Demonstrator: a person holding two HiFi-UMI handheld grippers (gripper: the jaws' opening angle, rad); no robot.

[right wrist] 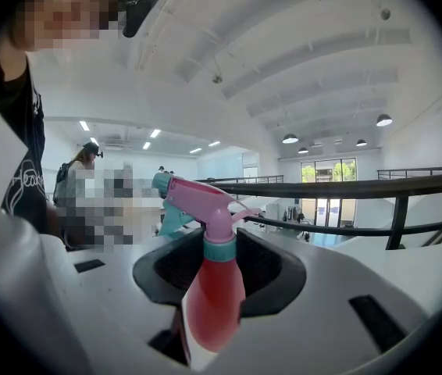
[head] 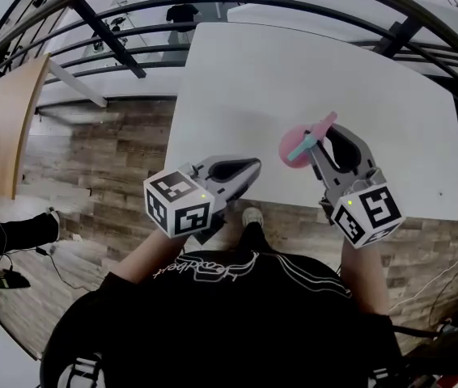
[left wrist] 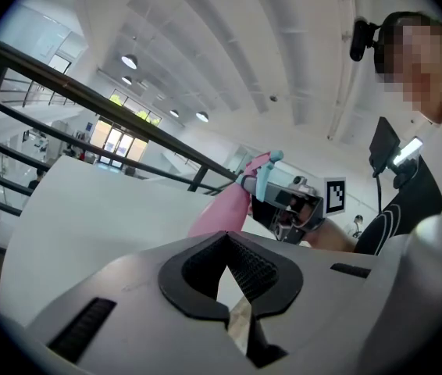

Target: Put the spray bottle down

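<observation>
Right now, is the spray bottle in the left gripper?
No, the spray bottle sits clamped between the right gripper's jaws; the left gripper is shut on nothing.

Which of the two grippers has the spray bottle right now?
The right gripper: its jaws are clamped on the pink spray bottle. The left gripper has its jaws together with nothing between them.

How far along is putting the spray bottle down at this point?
Done: the spray bottle is already over the white table. In hand: the right gripper is clamped on its body. Left: setting it down and opening the jaws. The left gripper is shut and empty.
</observation>
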